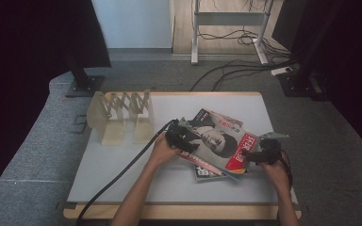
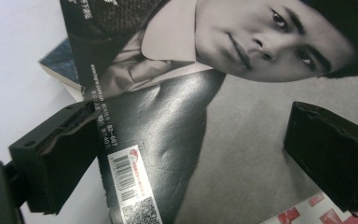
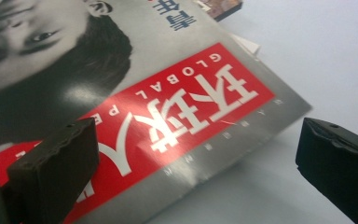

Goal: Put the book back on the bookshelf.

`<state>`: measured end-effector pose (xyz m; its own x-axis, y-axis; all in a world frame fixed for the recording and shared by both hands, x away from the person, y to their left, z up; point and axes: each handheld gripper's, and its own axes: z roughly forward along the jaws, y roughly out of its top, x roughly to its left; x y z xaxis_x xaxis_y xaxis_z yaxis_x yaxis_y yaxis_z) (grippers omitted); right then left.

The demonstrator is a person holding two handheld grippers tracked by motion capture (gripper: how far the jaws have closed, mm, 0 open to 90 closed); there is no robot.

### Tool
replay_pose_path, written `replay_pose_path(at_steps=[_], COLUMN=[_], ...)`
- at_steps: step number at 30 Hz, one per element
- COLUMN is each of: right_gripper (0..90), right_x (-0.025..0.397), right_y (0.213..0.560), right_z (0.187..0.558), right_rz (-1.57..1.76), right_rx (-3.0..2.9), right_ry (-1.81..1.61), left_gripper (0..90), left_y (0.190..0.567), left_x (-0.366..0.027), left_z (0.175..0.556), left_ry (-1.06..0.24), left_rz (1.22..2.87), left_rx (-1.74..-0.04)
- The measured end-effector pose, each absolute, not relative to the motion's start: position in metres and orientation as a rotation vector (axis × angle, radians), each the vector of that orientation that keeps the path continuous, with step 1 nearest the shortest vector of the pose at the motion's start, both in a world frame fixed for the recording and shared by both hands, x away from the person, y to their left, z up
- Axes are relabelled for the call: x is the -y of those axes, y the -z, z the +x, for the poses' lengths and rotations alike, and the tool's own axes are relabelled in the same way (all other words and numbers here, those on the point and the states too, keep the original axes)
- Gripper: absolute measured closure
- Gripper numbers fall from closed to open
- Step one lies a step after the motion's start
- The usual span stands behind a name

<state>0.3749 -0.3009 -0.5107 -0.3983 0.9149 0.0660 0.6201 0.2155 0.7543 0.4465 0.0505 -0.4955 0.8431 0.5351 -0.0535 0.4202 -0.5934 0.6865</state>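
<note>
A glossy magazine [image 1: 221, 143] with a black-and-white portrait and a red title block on its cover lies atop a loose stack of other magazines [image 1: 206, 170] near the middle of the white table [image 1: 122, 165], slightly toward the right. The left claw [image 1: 185, 141] hovers at the cover's left edge, its jaws spread wide; in the left gripper view one jaw sits over the barcode edge and the other over the grey field of the cover [image 2: 191, 140]. The right claw [image 1: 257, 154] hangs at the cover's red corner, jaws likewise wide apart; in the right gripper view one jaw stands over the red block [image 3: 182, 116] and the other over bare table beyond the corner, which lifts slightly off the surface. Neither claw grips anything. A pale accordion-style file rack [image 1: 122, 115] stands upright at the table's far left, well apart from the stack. Cables [image 1: 245, 66] trail across the grey carpet beyond
</note>
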Motion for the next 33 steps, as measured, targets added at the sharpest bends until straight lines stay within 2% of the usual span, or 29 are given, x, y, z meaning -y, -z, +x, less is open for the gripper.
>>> replay_pose_path(at_steps=[19, 33], right_gripper=[0.0, 0.0], right_x=[0.297, 0.293], right_y=[0.516, 0.516], right_z=[0.378, 0.386], right_rz=[1.414, 1.398], right_rx=[-2.145, -2.151], right_ry=[-1.051, -1.066], left_gripper=[0.0, 0.0], left_y=[0.501, 0.499], left_x=[-0.050, -0.057], left_z=[0.448, 0.425], left_ry=[-0.193, -0.229], left_rz=[2.267, 2.293], left_rx=[-0.746, -0.745])
